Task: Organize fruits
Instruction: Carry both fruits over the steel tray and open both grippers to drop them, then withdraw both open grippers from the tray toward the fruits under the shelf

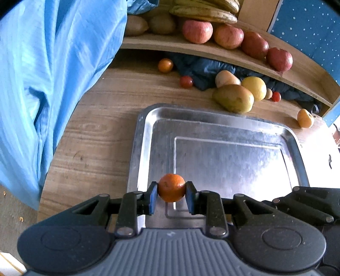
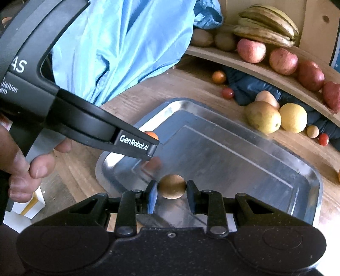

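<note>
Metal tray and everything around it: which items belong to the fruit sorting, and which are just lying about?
In the job:
- left gripper, shut on small orange fruit
- right gripper, shut on small brown round fruit
- metal tray
- apples, bananas on shelf

Lying about:
- blue garment
- dark blue cloth

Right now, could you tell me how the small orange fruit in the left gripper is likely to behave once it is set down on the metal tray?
The small orange fruit looks round, so it will probably roll on the smooth, flat metal tray. The raised rim should likely stop it. It seems firm, keeping its shape between the left gripper pads.
</note>
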Tool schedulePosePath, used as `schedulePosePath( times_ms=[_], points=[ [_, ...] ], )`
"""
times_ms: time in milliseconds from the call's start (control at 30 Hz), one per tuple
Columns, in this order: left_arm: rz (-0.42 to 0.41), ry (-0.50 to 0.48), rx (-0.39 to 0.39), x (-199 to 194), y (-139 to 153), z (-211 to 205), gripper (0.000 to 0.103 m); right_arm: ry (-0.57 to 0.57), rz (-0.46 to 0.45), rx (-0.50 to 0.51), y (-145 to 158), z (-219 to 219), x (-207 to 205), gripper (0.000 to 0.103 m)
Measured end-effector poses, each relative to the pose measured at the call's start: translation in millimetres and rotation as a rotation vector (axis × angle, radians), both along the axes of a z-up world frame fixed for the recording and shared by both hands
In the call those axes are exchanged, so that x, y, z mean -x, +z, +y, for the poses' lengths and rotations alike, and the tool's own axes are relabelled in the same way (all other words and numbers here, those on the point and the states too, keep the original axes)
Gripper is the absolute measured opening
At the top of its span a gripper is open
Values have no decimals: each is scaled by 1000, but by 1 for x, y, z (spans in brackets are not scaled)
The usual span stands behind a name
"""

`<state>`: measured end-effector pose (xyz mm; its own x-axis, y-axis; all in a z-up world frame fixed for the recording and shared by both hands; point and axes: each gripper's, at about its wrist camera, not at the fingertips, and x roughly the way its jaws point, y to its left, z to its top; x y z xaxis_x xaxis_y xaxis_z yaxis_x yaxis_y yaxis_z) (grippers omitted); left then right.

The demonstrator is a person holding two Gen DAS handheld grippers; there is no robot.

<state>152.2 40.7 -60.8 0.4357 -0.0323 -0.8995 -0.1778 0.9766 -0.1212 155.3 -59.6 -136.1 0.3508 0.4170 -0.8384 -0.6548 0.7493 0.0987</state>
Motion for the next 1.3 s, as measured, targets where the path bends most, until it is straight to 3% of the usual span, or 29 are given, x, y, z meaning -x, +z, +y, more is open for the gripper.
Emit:
schedulePosePath(
  times_ms=[733,833,1067,1300],
  points=[
    [40,15,-37,12,-1,-11,33,18,24,-7,-6,-6,6,33],
    [36,15,-41,14,2,-13,44,16,18,-10,-6,-8,6,36],
    [-6,21,-72,24,21,-13,81,0,0,-26,2,-16,10,68],
    [-22,5,-115,36,37,-9,99,-29,1,-35,14,-31,15,89]
  ],
)
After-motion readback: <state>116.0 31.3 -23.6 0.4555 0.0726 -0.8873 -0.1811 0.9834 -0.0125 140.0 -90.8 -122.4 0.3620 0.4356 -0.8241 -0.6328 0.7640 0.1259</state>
